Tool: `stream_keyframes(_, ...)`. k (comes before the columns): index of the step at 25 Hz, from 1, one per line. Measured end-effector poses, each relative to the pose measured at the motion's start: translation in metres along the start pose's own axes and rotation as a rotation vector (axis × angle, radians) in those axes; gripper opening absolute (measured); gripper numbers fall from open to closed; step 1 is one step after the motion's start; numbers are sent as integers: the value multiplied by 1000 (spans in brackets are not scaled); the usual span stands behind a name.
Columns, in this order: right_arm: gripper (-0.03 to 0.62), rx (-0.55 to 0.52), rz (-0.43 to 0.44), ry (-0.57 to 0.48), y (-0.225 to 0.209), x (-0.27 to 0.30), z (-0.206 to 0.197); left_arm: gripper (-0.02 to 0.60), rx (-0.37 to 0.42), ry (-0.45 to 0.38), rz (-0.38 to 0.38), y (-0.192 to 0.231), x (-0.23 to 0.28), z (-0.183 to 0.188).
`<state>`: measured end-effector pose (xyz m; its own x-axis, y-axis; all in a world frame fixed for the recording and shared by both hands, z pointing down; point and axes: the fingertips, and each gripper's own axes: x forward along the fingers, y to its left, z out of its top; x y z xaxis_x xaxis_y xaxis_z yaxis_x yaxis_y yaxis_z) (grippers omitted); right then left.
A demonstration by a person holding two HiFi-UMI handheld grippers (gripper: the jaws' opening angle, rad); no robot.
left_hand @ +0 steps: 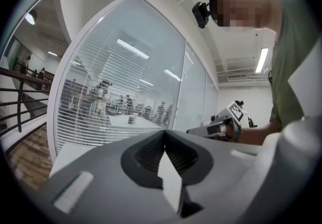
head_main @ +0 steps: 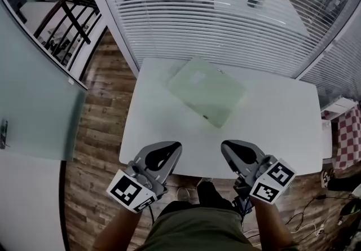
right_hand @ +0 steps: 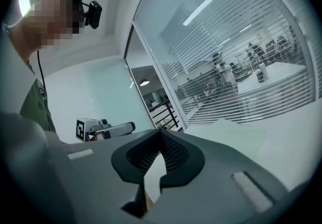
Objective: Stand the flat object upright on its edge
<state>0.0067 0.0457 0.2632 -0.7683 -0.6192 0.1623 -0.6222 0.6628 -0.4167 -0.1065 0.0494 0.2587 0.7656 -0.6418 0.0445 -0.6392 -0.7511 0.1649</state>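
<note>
The left gripper (head_main: 167, 153) has its jaws pressed together with nothing between them; its own view shows the two dark pads meeting over empty air. The right gripper (head_main: 232, 149) is the same: jaws closed tight, pinching nothing. Both are held about level at the near edge of the surface (head_main: 282, 126), side by side and a little apart, each pointing across it. Further out, toward the far side of the white surface and roughly between the lines of the two grippers, lies the flat object (head_main: 207, 91), a pale green slab turned so that one corner points to the near edge. It rests with its broad face down on the surface, well apart from both grippers and touched by neither. Behind it stands a wall of slatted blinds (head_main: 225, 13). Judged by this, no part of the task is done: the slab has not been lifted, tipped or set on its edge. All of it is left: reaching the slab, getting one edge up off the surface, bringing it upright and leaving it balanced there. Closed as they are, the grippers would either have to open for a pinch or work as pushers against its sides.
</note>
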Motion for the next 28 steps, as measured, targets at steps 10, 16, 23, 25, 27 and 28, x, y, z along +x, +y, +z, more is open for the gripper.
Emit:
stream_keyframes(10,9,17,31,39,-68,8,14,0,-39,57,50,21,66,-20)
stream_keyframes(16,9,22,44,53,-108,10,23,0,-57,91,74,24,99,-32)
stream_keyframes(23,9,15,45,78,-152,12,26,0,-75,121,102,28,130,-46)
stream_keyframes(25,9,19,45,85,-165,14,26,0,-85,136,116,31,137,-53)
stream_keyframes(27,9,24,46,92,-176,17,24,0,-96,150,133,35,142,-59)
stream_keyframes(28,10,25,46,97,-181,18,22,0,-102,153,143,37,144,-61)
